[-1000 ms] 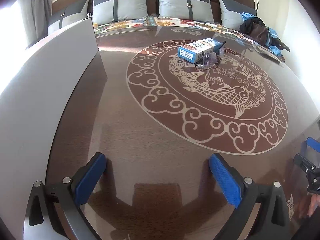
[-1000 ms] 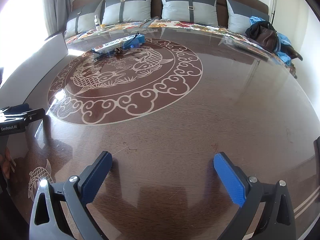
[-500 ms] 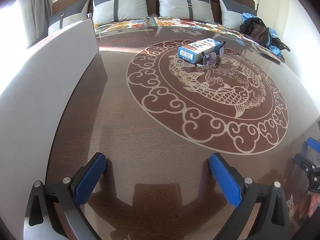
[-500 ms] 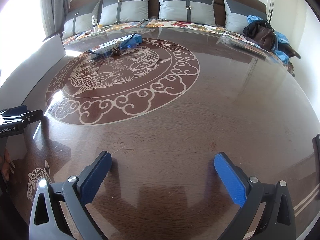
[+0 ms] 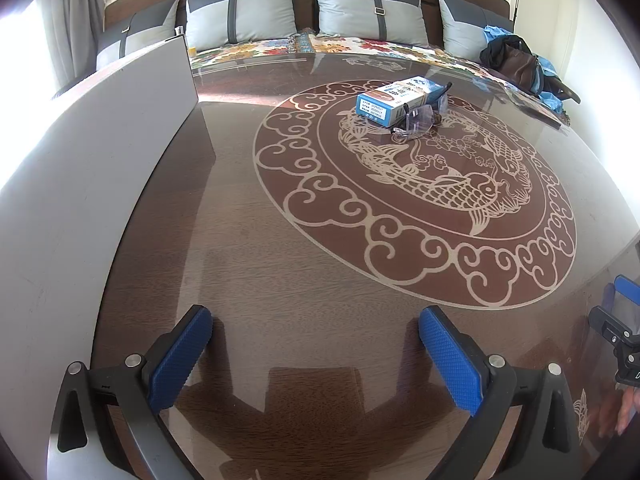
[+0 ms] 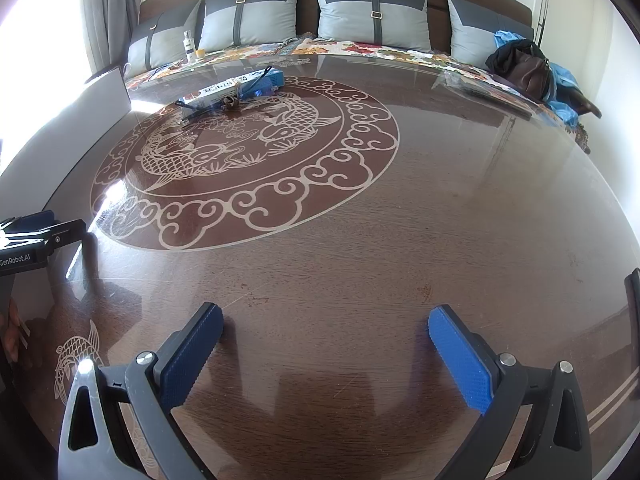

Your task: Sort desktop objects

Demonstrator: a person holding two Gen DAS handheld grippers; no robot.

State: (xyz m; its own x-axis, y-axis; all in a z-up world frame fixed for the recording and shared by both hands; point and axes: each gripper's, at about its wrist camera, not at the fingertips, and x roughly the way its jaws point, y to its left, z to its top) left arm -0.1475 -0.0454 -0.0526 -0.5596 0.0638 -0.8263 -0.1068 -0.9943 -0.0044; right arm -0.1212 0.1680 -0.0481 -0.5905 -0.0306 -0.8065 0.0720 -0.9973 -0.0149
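Observation:
A blue and white box lies at the far side of the table's round fish pattern, with clear glasses leaning against its near side. Both also show in the right wrist view: the box and the glasses at far left. My left gripper is open and empty, low over the near table edge. My right gripper is open and empty, also near the front edge. Both grippers are far from the box.
The dark wood table has a glass top. A grey panel runs along its left side. A sofa with cushions stands behind it, with a dark bag at right. A small bottle stands at the sofa's left.
The right wrist view has shifted slightly, so the box and pattern sit a little more to the left. The left gripper has barely moved. Both grippers stay open.

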